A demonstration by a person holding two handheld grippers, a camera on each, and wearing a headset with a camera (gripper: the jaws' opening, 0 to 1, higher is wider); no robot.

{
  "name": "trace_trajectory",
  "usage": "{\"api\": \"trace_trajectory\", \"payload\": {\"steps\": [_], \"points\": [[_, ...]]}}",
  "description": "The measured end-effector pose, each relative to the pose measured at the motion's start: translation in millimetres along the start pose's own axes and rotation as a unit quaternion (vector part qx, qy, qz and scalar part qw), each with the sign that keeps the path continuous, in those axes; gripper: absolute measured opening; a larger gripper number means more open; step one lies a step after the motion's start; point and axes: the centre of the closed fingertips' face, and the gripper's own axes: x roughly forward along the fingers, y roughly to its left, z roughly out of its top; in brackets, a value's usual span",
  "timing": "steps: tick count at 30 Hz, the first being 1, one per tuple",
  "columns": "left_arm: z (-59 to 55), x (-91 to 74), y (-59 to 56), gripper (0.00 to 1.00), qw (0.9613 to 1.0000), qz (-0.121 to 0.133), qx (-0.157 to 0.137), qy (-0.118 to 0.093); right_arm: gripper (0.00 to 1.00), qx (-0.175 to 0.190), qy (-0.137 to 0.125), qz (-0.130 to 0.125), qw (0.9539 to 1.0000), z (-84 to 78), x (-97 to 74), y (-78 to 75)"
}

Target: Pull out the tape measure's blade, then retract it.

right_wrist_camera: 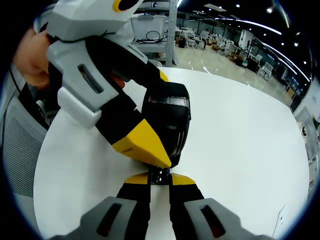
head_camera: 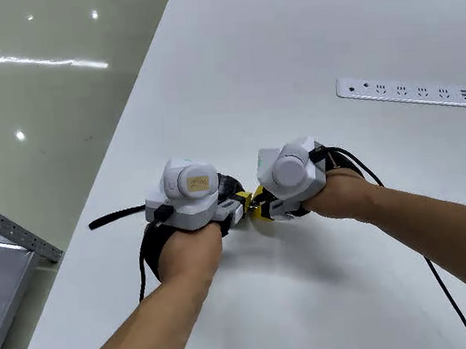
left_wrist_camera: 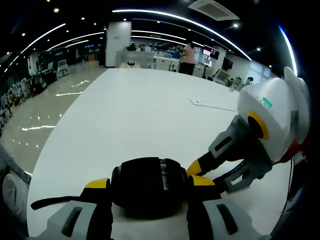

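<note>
Head view has my left hand (head_camera: 192, 252) and right hand (head_camera: 341, 193) close together, low over the white table (head_camera: 273, 53). My left tool (head_camera: 236, 206) and my right tool (head_camera: 260, 208) meet tip to tip.

Left gripper view lets me see my left tool clenched on the black tape measure (left_wrist_camera: 150, 187), with one yellow tip on each side of it. A black strap (left_wrist_camera: 50, 202) trails from it onto the table.

Right gripper view lets me see my right tool squeezed almost closed on the small dark blade tip (right_wrist_camera: 159, 175). That tip sits right up against the tape measure.

A white power strip (head_camera: 408, 92) lies well apart from my hands, farther back on the table.
</note>
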Motion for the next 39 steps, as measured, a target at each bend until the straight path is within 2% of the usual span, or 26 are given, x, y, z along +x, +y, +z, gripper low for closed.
{"api": "trace_trajectory", "payload": {"steps": [25,39], "points": [[-0.4,-0.3,0.0,0.57,1.0,-0.001,-0.005,0.001,0.13,-0.015,0.01,0.01,0.9998,2.0,2.7,1.7],[0.7,-0.6,0.2,0.58,1.0,0.0,-0.006,-0.004,0.14,-0.004,0.01,0.007,0.9999,0.9,1.8,0.8]]}}
